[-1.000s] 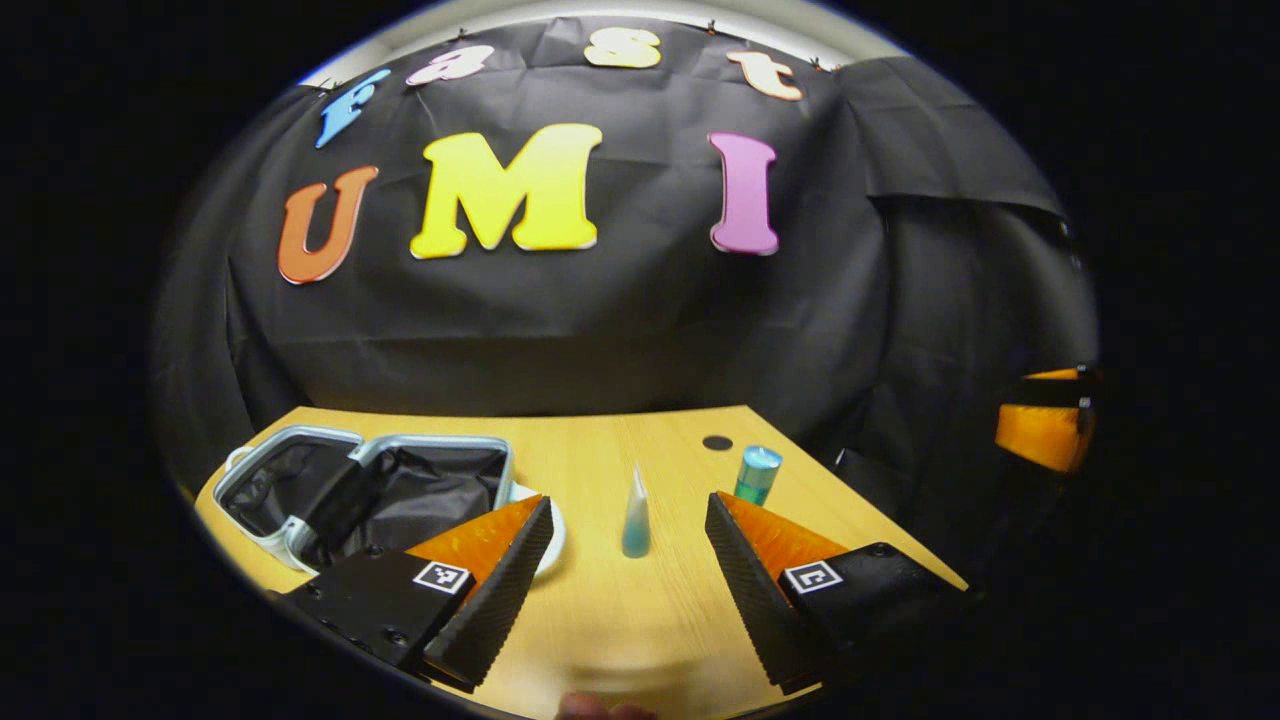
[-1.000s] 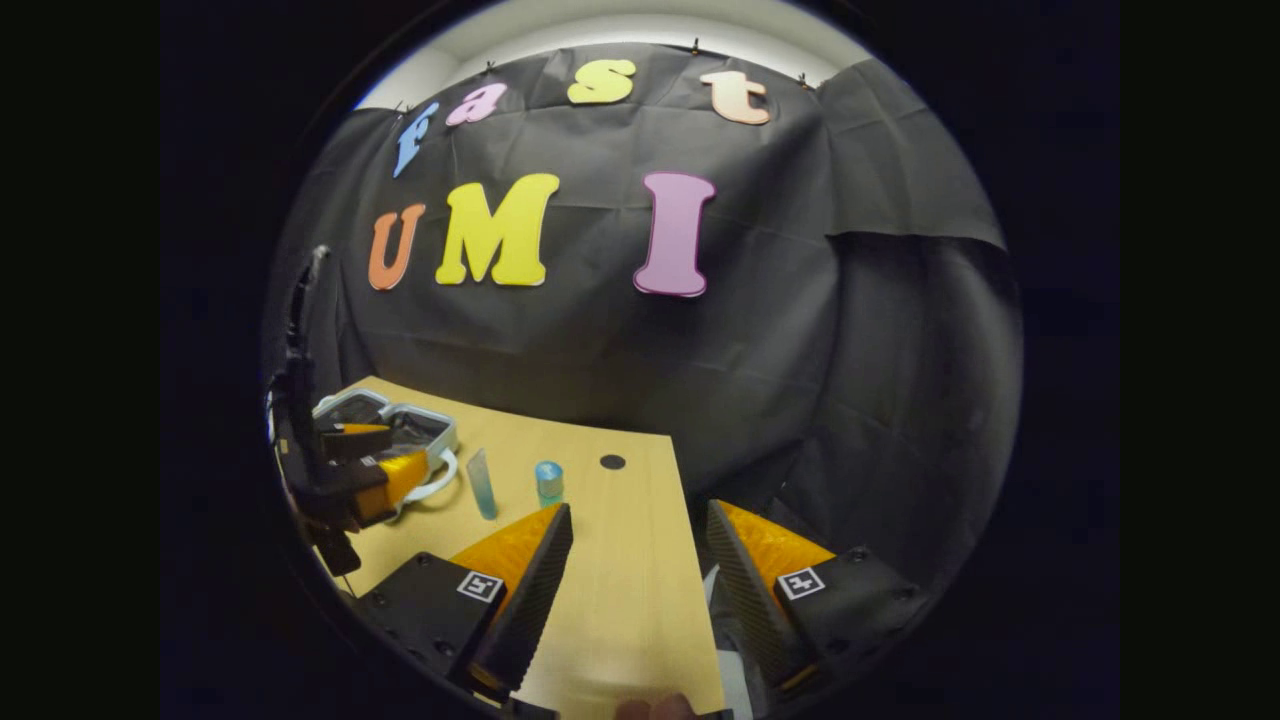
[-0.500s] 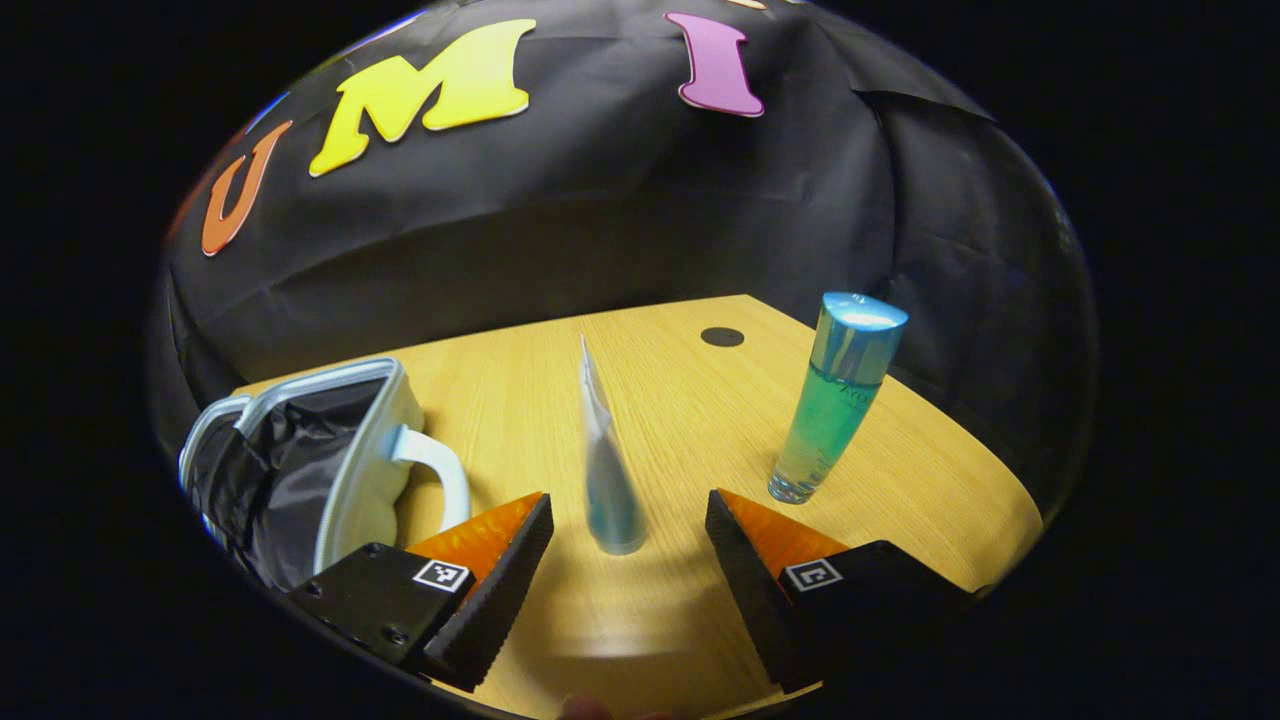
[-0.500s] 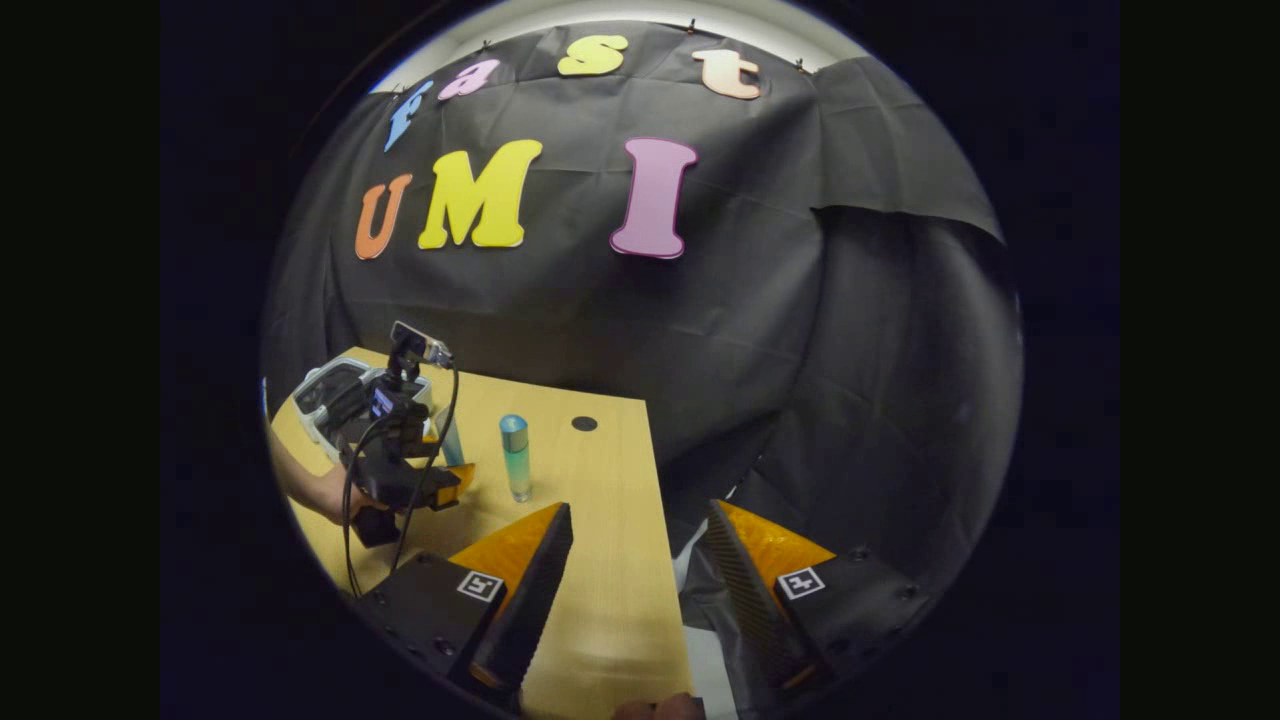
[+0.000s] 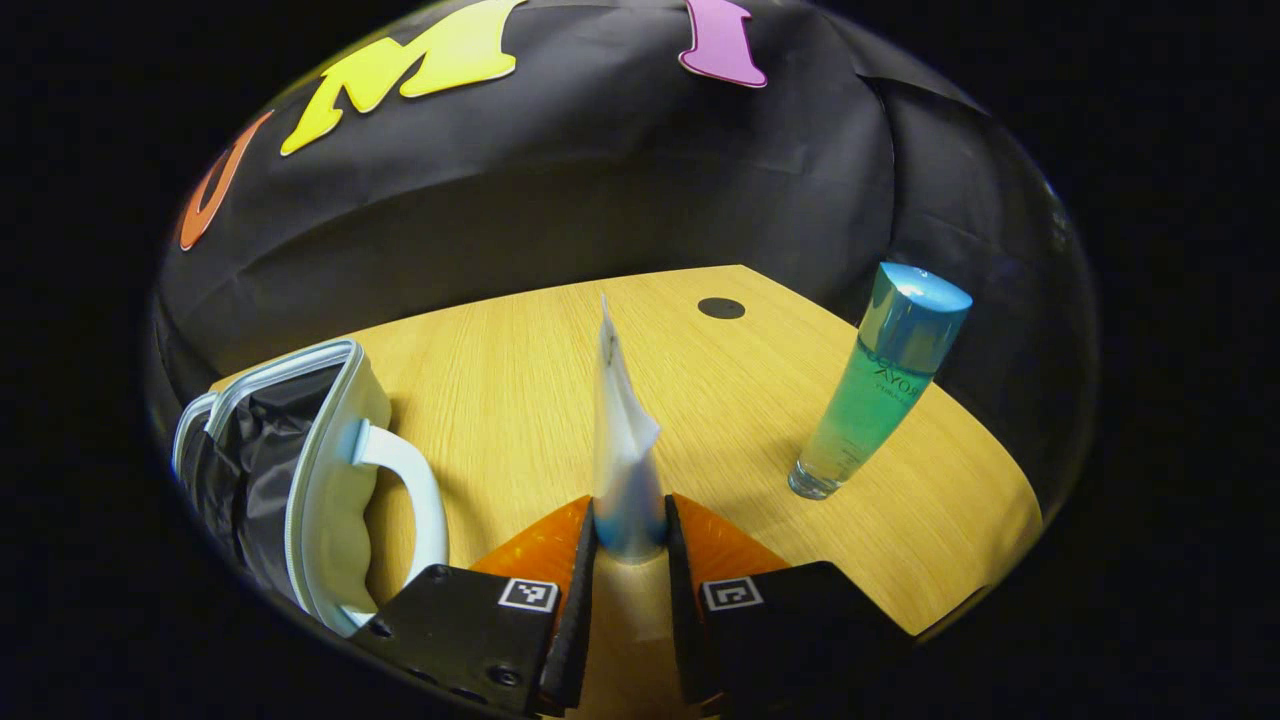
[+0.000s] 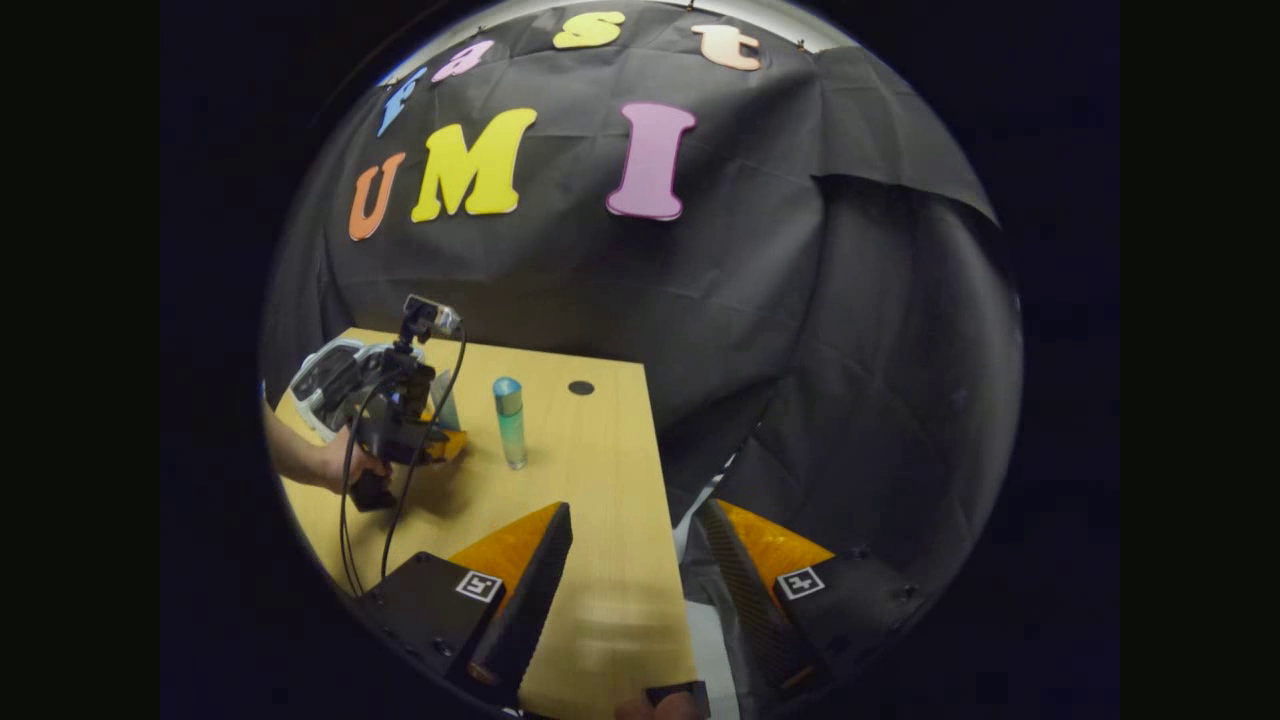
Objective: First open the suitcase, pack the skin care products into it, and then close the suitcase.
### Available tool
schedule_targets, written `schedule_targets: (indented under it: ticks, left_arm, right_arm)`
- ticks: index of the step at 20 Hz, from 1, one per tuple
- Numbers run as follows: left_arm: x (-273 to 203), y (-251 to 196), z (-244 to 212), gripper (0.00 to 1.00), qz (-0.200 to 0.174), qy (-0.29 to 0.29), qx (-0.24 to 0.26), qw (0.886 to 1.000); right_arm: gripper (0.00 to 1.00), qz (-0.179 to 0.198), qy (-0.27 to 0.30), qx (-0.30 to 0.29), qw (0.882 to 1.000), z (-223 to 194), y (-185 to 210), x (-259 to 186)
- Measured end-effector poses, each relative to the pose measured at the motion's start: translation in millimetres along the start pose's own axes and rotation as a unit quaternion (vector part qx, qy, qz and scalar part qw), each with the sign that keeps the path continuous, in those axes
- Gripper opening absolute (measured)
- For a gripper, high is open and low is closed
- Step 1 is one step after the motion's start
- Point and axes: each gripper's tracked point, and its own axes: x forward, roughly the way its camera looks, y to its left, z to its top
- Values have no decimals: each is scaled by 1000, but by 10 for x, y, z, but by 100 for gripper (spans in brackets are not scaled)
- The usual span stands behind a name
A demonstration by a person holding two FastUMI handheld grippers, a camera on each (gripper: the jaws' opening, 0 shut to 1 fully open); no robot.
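Your left gripper (image 5: 630, 535) squeezed the pale blue-and-white squeeze tube (image 5: 622, 450) at bottom centre; your right gripper (image 6: 635, 570) stayed wide open, holding nothing.

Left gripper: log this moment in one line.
left gripper shut on tube | right gripper open, idle | bottle upright | suitcase open

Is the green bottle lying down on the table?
No, the green bottle stands upright on the table, apart from the tube between the left gripper's fingers.
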Motion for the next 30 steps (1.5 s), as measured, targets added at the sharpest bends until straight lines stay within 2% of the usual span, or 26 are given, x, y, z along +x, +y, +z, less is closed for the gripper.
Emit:
schedule_targets:
  ticks: [1, 3, 8, 13, 15, 18, 21, 23, 25, 28, 30]
  left_arm:
    - [-95, 10, 17, 37, -3, -2, -9, 1000]
    - [-402, 7, 104, 36, -13, -17, -33, 999]
    - [-1414, 63, 212, 36, -14, -45, -77, 996]
    - [-2217, 305, 147, 36, 21, -47, -115, 992]
    - [-2462, 540, 96, 36, 55, -46, -123, 990]
    - [-2671, 892, -91, 36, 100, -41, -154, 982]
    - [-2774, 1058, -201, 36, 129, -27, -172, 976]
    - [-2792, 1072, -219, 36, 134, -22, -174, 975]
    - [-2826, 1124, -235, 36, 137, -19, -166, 976]
    - [-2860, 1227, -301, 36, 146, -6, -166, 975]
    - [-2854, 1252, -357, 36, 139, 8, -185, 973]
  right_arm:
    - [81, 13, 4, -2, 1000, -49, 66, 79]
    - [81, 43, 3, 6, 999, -101, 216, 121]
    - [81, 108, 0, -5, 994, -98, 872, 689]
    - [81, 131, 19, 21, 991, -100, 1256, 1320]
    - [81, 134, 29, 38, 990, -66, 1443, 1673]
    - [81, 132, 54, 43, 989, -164, 1616, 2003]
    - [80, 134, 44, 46, 989, -46, 1752, 2207]
    - [79, 133, 53, 48, 988, -81, 1789, 2331]
    - [70, 129, 74, 60, 987, -186, 1787, 2479]
    - [38, 118, 77, 46, 989, -188, 1779, 2507]
    - [32, 126, 84, 50, 987, -175, 1799, 2432]
